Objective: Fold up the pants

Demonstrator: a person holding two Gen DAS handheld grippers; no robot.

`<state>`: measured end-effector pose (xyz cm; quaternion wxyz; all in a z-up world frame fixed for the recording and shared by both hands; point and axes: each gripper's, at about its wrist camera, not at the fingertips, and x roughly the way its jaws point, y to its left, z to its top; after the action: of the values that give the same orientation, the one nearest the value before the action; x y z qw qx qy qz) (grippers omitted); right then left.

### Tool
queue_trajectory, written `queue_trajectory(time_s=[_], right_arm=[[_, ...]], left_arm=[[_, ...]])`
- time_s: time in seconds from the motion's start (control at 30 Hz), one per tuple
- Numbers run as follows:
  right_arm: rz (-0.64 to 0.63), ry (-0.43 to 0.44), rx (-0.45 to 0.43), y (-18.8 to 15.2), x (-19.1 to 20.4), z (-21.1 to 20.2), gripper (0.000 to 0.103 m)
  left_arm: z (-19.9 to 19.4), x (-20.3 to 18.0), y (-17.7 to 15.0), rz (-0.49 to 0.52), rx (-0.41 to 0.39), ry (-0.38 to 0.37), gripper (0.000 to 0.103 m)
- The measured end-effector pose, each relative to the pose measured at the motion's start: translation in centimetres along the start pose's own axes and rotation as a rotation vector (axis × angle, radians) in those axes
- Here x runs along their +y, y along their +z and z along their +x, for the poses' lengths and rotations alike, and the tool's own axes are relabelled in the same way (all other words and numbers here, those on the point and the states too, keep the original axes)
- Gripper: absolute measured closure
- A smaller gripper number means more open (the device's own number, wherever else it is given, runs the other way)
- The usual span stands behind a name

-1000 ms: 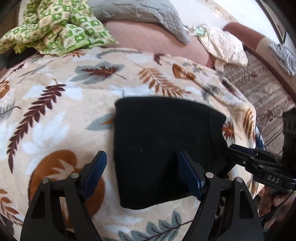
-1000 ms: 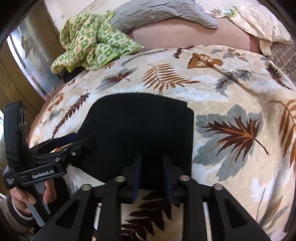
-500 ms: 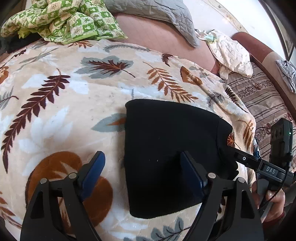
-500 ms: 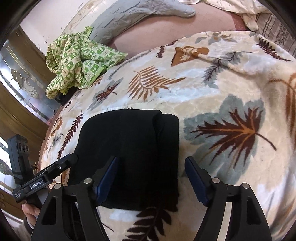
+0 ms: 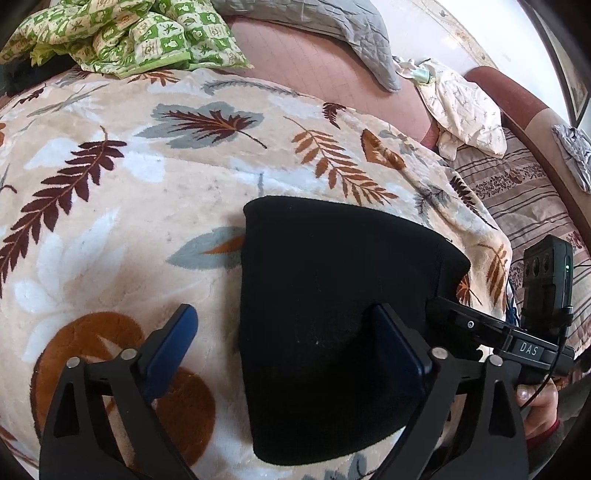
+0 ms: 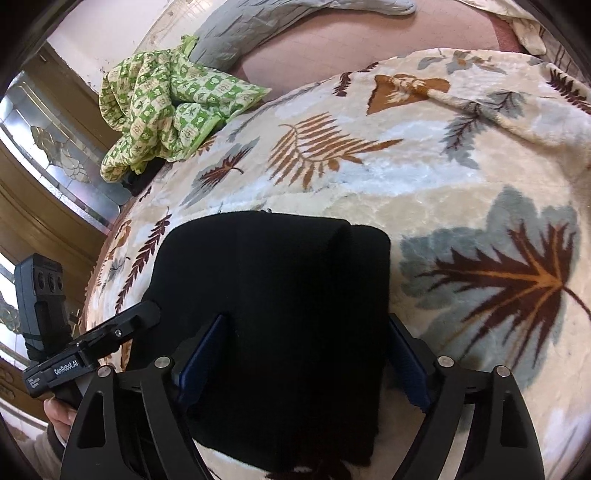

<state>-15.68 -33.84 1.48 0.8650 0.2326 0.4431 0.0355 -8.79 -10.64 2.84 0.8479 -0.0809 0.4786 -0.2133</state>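
Note:
The black pants (image 5: 332, 314) lie folded into a compact rectangle on the leaf-patterned blanket (image 5: 129, 206); they also show in the right wrist view (image 6: 280, 325). My left gripper (image 5: 284, 343) is open and empty, its jaws straddling the pants' left edge from above. My right gripper (image 6: 306, 358) is open and empty, held over the near part of the folded pants. The right gripper shows in the left wrist view (image 5: 480, 325) at the pants' right side. The left gripper shows in the right wrist view (image 6: 110, 332) at their left side.
A green checked quilt (image 5: 122, 33) lies bunched at the back left of the bed. A grey quilted cover (image 5: 314, 26) and a cream cloth (image 5: 465, 107) lie behind. A striped sofa cushion (image 5: 524, 199) is on the right. A wooden and glass panel (image 6: 48, 155) stands left of the bed.
My right gripper has opened from shut and let go of the pants' edge, then pulled back a little. My left gripper stayed open and drew back slightly. The pants lie still.

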Motion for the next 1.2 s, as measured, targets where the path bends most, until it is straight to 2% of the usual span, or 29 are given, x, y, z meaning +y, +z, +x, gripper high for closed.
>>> queue_trajectory(time_s=[0.2, 0.27, 0.3, 0.33, 0.37, 0.43, 0.53, 0.6, 0.73, 0.9, 0.97, 1.03, 1.07, 1.1, 1.2], right_arm=[[-0.008, -0.01, -0.002, 0.1, 0.2, 0.2, 0.014], [-0.012, -0.02, -0.004, 0.2, 0.3, 0.2, 0.02], [-0.018, -0.023, -0.006, 0.1, 0.6, 0.1, 0.023], [-0.032, -0.036, -0.014, 0.1, 0.9, -0.2, 0.031], [-0.045, -0.043, -0.022, 0.1, 1.2, -0.5, 0.039], [-0.058, -0.04, -0.04, 0.1, 1.4, -1.2, 0.045], [-0.068, -0.036, -0.069, 0.5, 1.9, -2.4, 0.054], [-0.085, -0.038, -0.089, 0.9, 2.6, -3.0, 0.056], [-0.099, -0.019, -0.14, 2.7, 3.8, -3.6, 0.059], [-0.08, -0.014, -0.167, 5.7, 3.8, -2.1, 0.058], [-0.08, -0.028, -0.146, 6.6, 3.4, -0.3, 0.052], [-0.055, -0.102, -0.088, 7.0, 2.5, 2.1, 0.051], [-0.056, -0.155, -0.067, 6.9, 2.2, 2.8, 0.051], [-0.061, -0.163, -0.064, 6.7, 2.1, 2.9, 0.051], [-0.054, -0.125, -0.11, 6.0, 2.1, 0.9, 0.051]], left_arm=[[0.6, -0.1, -0.2, -0.014, 0.01, -0.019, 0.003], [0.7, -0.5, -0.3, 0.009, 0.015, -0.023, 0.005], [0.6, -0.8, -0.4, 0.018, 0.013, -0.035, 0.015], [0.5, -0.9, -0.5, 0.019, 0.011, -0.06, 0.03], [0.3, -1.1, -0.5, 0.022, 0.008, -0.066, 0.031], [-0.3, -1.5, -0.4, 0.046, -0.009, -0.061, 0.049], [-1.4, -1.5, 0.5, 0.05, -0.024, -0.065, 0.066], [-2.1, -1.3, 1.7, 0.049, -0.041, -0.082, 0.068], [-2.8, -1.4, 3.9, 0.079, -0.084, -0.062, 0.068], [-1.2, -0.7, 6.7, 0.084, -0.096, -0.016, 0.067], [0.6, 0.1, 7.0, 0.074, -0.052, 0.012, 0.064], [2.8, 1.2, 6.9, 0.056, 0.02, 0.066, 0.059], [3.2, 1.6, 6.7, 0.046, 0.023, 0.075, 0.05], [2.9, 2.1, 6.5, 0.036, 0.0, 0.067, 0.044], [1.8, 2.2, 6.2, 0.036, -0.018, 0.081, 0.044]])
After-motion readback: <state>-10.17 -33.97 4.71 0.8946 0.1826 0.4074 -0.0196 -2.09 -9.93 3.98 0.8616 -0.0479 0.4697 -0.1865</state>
